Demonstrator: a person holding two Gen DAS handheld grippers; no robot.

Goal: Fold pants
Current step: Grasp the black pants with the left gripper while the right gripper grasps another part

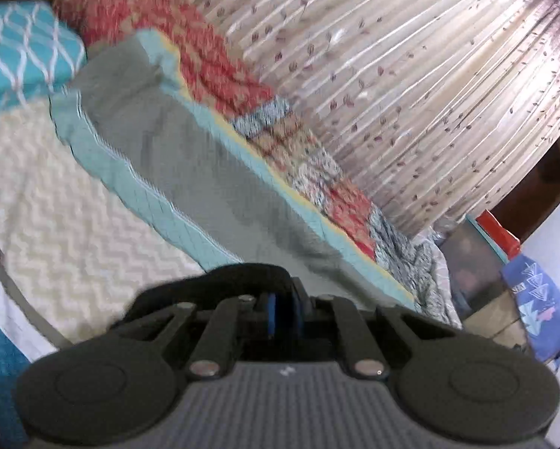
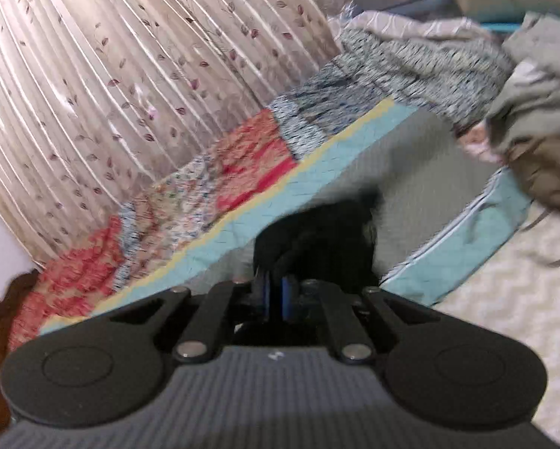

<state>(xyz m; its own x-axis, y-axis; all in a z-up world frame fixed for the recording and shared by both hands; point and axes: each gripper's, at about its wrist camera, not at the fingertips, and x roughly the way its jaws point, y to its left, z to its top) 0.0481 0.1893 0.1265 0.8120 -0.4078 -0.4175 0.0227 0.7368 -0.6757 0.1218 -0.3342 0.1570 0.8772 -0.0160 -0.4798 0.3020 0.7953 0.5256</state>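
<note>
The pants are black. In the left wrist view a band of the black pants [image 1: 220,280] lies across the tips of my left gripper [image 1: 283,312], whose blue pads [image 1: 271,314] are pressed close together on the cloth. In the right wrist view a bunched fold of the black pants [image 2: 317,232] rises from my right gripper [image 2: 276,297], and its blue pads [image 2: 288,299] are likewise pinched together on it. Both grippers hang above a grey mat with teal borders [image 1: 190,157] [image 2: 422,172]. The rest of the pants is hidden below the gripper bodies.
A patchwork quilt [image 1: 220,63] [image 2: 242,164] runs along the mat's far side under a leaf-print curtain [image 1: 411,75] [image 2: 111,75]. A cream chevron blanket [image 1: 55,194] [image 2: 504,299] covers the near side. A teal pillow [image 1: 21,48] and a heap of grey-brown clothes [image 2: 534,131] sit at opposite ends.
</note>
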